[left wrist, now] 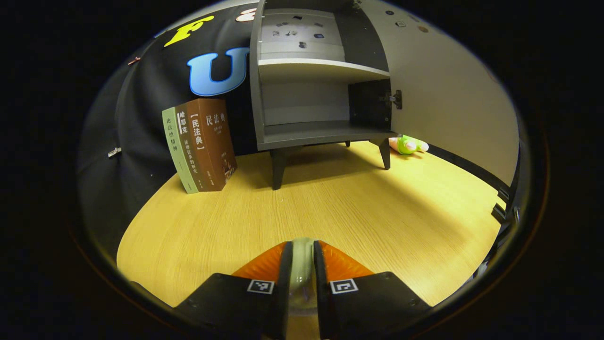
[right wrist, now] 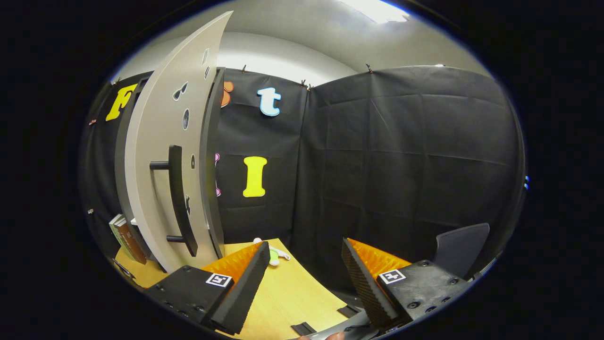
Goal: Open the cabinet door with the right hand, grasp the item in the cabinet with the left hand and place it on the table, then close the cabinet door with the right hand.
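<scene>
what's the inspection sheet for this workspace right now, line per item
surface: wooden table, bare in front of the cabinet
job's things: cabinet with its door swung open, shelves bare; a pale glassy item between the left gripper's jaws, low over the table
clutter: three upright books left of the cabinet; green and pink toy on the table by the cabinet's right leg
grippers: left gripper shut on the item; right gripper open, holding nothing, beside the door handle
cables: nothing seen
surroundings: black cloth wall; dark chair back at right
</scene>
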The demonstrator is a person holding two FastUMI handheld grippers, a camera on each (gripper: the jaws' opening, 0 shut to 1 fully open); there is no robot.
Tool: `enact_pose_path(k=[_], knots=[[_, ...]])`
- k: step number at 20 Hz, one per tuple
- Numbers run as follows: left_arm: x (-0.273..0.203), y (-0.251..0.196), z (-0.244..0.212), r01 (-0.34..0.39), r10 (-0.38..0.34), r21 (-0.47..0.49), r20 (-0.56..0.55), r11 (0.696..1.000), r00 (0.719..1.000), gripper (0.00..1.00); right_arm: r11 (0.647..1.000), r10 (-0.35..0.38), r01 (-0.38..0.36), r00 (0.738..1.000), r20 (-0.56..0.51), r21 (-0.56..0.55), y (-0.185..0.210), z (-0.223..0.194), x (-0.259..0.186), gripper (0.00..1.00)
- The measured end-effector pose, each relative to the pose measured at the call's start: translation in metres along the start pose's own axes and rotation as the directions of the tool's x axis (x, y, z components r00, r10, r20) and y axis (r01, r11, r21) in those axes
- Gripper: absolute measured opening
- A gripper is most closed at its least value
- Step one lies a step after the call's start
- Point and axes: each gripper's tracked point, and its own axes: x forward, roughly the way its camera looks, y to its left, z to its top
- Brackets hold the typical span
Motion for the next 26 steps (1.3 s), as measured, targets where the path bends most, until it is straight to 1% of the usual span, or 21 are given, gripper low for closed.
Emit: enact_pose_path(k=[1, 2, 3, 4, 5, 6, 7, 9, 13, 16, 20, 22, 25, 26], knots=[[-0.001, -0.001, 0.002, 0.003, -0.003, -0.002, 0.005, 1.0, 1.0, 0.41, 1.0, 0.0, 0.0, 1.0, 0.001, -0.001, 0.0, -0.001, 0.001, 0.97], [-0.002, 0.0, 0.004, -0.002, 0.002, -0.001, 0.007, 1.0, 1.0, 0.48, 1.0, 0.001, -0.001, 1.0, 0.0, -0.002, 0.0, -0.001, 0.0, 0.97], [-0.003, 0.0, 0.006, -0.004, 0.004, 0.002, 0.011, 1.0, 1.0, 0.64, 1.0, 0.0, 0.0, 1.0, 0.0, 0.0, -0.001, -0.001, 0.001, 0.97], [-0.005, 0.0, 0.009, -0.005, 0.005, 0.009, 0.017, 1.0, 1.0, 0.69, 1.0, 0.0, 0.0, 1.0, 0.0, 0.003, -0.001, 0.0, 0.001, 0.97], [-0.007, -0.001, 0.012, 0.0, -0.001, 0.011, 0.024, 1.0, 1.0, 0.79, 1.0, 0.001, -0.001, 1.0, 0.002, 0.005, 0.0, -0.001, 0.002, 0.97], [-0.011, -0.003, 0.017, 0.008, -0.009, 0.009, 0.038, 1.0, 0.999, 0.86, 1.0, 0.002, -0.002, 1.0, 0.006, 0.005, 0.0, -0.001, 0.002, 0.97], [-0.016, -0.004, 0.023, 0.019, -0.019, 0.008, 0.05, 1.0, 0.999, 0.96, 1.0, 0.005, -0.005, 1.0, 0.007, 0.006, 0.0, 0.0, 0.003, 0.97], [-0.029, -0.005, 0.039, 0.029, -0.03, 0.007, 0.075, 1.0, 0.997, 0.98, 1.0, 0.02, -0.02, 1.0, 0.008, 0.01, 0.004, 0.001, 0.005, 0.97], [-0.068, -0.002, 0.097, 0.019, -0.024, 0.029, 0.171, 0.999, 0.985, 0.98, 0.997, 0.072, -0.073, 0.997, 0.036, 0.013, 0.018, 0.009, 0.007, 0.97], [-0.101, 0.001, 0.141, 0.01, -0.005, -0.025, 0.213, 1.0, 0.977, 0.98, 0.992, 0.121, -0.123, 0.991, 0.059, 0.02, 0.033, 0.018, 0.011, 0.97], [-0.148, 0.014, 0.197, -0.025, 0.054, -0.106, 0.283, 0.994, 0.958, 0.98, 0.984, 0.17, -0.173, 0.982, 0.083, 0.033, 0.05, 0.027, 0.014, 0.97], [-0.172, 0.024, 0.223, -0.049, 0.085, -0.119, 0.322, 0.992, 0.943, 0.98, 0.98, 0.188, -0.192, 0.978, 0.09, 0.046, 0.057, 0.029, 0.017, 0.97], [-0.21, 0.047, 0.257, -0.104, 0.146, -0.128, 0.376, 0.986, 0.915, 0.98, 0.975, 0.207, -0.214, 0.973, 0.102, 0.065, 0.064, 0.034, 0.017, 0.97], [-0.223, 0.054, 0.269, -0.123, 0.165, -0.131, 0.387, 0.984, 0.907, 0.99, 0.973, 0.212, -0.22, 0.971, 0.107, 0.068, 0.067, 0.035, 0.018, 0.97]])
